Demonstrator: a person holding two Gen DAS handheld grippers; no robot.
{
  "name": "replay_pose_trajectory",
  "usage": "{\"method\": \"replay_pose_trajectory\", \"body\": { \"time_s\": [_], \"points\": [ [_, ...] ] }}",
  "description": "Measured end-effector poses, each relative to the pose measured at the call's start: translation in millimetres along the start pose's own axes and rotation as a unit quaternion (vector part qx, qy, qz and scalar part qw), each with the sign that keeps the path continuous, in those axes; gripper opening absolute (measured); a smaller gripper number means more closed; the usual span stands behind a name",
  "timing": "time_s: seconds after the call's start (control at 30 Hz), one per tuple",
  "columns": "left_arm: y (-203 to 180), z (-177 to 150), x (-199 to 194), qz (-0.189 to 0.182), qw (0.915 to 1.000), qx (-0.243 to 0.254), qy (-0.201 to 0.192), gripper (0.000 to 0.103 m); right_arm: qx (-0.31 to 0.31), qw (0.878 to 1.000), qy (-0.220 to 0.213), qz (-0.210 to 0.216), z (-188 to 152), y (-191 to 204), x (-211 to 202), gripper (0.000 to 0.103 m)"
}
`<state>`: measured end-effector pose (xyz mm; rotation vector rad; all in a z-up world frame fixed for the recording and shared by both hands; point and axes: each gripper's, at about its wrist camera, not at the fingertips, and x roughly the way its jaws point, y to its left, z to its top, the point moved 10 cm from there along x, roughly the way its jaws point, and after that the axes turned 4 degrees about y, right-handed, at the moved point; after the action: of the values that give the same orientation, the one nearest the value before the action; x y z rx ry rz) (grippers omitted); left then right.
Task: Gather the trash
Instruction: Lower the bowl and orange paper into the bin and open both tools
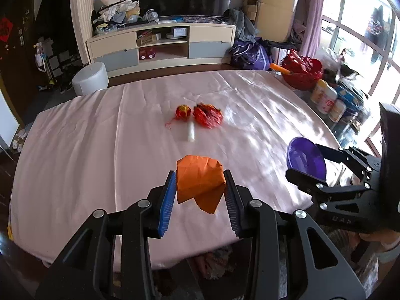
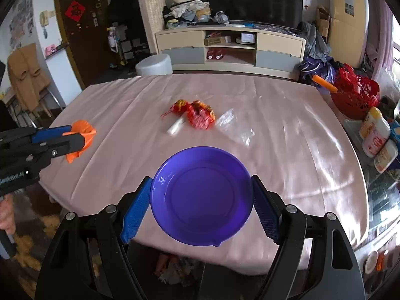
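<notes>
Left gripper [image 1: 199, 192] pinches crumpled orange paper [image 1: 198, 181], right gripper [image 2: 201, 207] clamps the purple plate [image 2: 201, 195] by its rims — springy paper could slip free mid-carry

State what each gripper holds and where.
Left gripper: crumpled orange paper, pinched at its sides. Right gripper: purple plate, clamped across opposite rim edges.
</notes>
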<state>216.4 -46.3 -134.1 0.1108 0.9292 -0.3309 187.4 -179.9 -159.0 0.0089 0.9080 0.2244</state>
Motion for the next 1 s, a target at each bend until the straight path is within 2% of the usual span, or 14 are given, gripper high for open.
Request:
{"method": "replay_pose_trajectory", "body": {
  "time_s": [0.17, 0.33, 0.73, 1.0],
  "points": [
    [-14.8, -42.4, -12.2, 0.003, 0.9999, 0.008, 0.006, 0.036, -0.009, 1.0, 0.012, 0.01, -36.0, 16.0, -11.2, 0.078],
    [-20.4, -90.3, -6.2, -0.012, 0.9994, -0.017, 0.029, 0.036, -0.004, 0.999, 0.031, 0.021, -73.0, 24.0, -13.0, 0.078],
    [-32.9, -196.7, 43.8, -0.025, 0.9925, -0.045, 0.11, 0.036, 0.019, 0.996, 0.085, 0.035, -140.3, 30.7, 15.0, 0.078],
    [-40.0, -240.3, 77.3, -0.039, 0.9837, -0.069, 0.161, 0.036, 0.045, 0.988, 0.138, 0.043, -183.1, 29.9, 53.5, 0.078]
  ]
}}
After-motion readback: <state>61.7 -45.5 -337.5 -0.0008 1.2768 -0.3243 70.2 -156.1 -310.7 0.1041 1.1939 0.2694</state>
